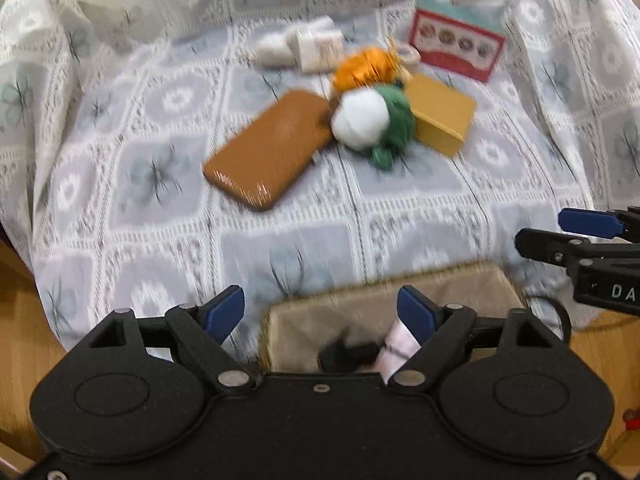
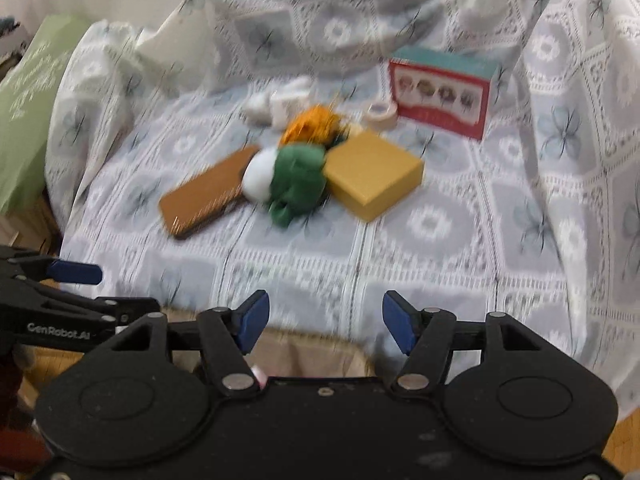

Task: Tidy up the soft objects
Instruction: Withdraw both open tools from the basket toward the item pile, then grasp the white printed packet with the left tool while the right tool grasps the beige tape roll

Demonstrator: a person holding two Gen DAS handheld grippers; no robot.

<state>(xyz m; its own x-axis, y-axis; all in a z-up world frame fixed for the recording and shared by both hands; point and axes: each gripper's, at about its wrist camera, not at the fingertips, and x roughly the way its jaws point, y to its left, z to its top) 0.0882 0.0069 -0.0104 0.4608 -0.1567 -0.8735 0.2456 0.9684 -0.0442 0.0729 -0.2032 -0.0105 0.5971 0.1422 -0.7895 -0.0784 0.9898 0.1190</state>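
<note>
A white and green plush toy [image 1: 368, 122] [image 2: 288, 178] lies mid-cloth against an orange soft item [image 1: 362, 66] [image 2: 310, 126]. My left gripper [image 1: 320, 314] hovers open over a beige fabric bin [image 1: 400, 292] at the near edge, nothing between its blue pads. Inside the bin lie a pink-white cloth [image 1: 396, 348] and a black item [image 1: 348, 354]. My right gripper [image 2: 326, 322] is also open and empty above the same bin [image 2: 312, 348]. Each gripper shows in the other's view: the right gripper [image 1: 556, 232] at the right edge, the left gripper [image 2: 92, 288] at the left edge.
A patterned lace cloth [image 1: 280, 248] covers the surface. On it lie a flat brown case [image 1: 268, 148], a yellow box [image 1: 440, 116], a red picture box [image 1: 456, 46], a tape roll [image 2: 382, 114] and white bundles [image 1: 300, 46]. A green bag [image 2: 28, 112] stands left; wooden floor below.
</note>
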